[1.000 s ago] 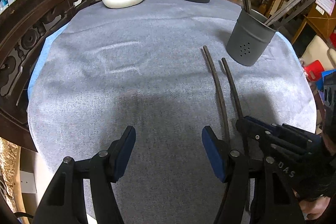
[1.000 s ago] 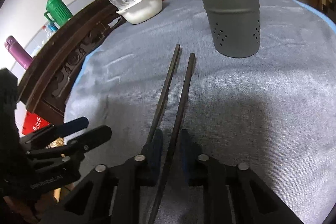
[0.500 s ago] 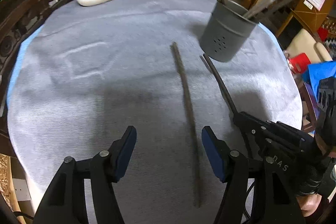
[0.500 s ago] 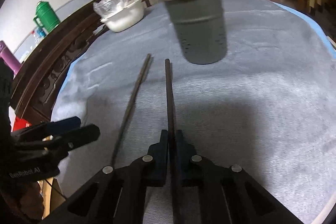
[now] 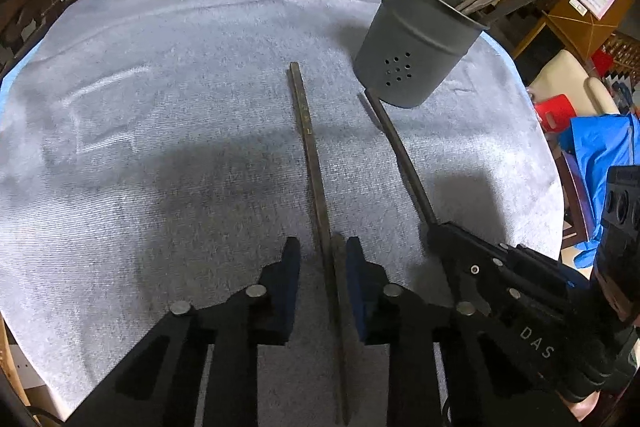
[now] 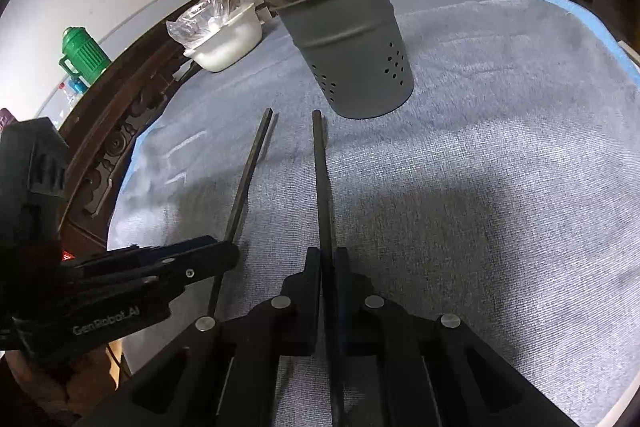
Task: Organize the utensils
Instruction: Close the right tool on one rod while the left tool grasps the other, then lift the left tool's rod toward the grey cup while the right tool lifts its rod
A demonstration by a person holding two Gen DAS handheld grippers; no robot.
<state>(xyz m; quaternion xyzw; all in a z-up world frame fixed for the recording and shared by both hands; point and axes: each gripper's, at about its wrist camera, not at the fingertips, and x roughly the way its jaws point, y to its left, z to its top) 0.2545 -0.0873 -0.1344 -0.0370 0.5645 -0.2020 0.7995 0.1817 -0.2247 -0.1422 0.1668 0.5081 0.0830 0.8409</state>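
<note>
Right tool (image 6: 329, 259) pinches one dark chopstick (image 6: 320, 179); left tool (image 5: 323, 259), just narrowing, straddles the other chopstick (image 5: 308, 139) with gaps, near the grey holder (image 5: 416, 47).

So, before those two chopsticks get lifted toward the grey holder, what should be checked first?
1. Right gripper clamped on the right chopstick: ok.
2. Left gripper clamped on the left chopstick: not ok; its jaws have just been closing, the stick lies between them, and a gap shows on one side.
3. Chopsticks apart from each other: ok.
4. Holder upright: ok.
5. Room left inside the holder: cannot tell.
</note>
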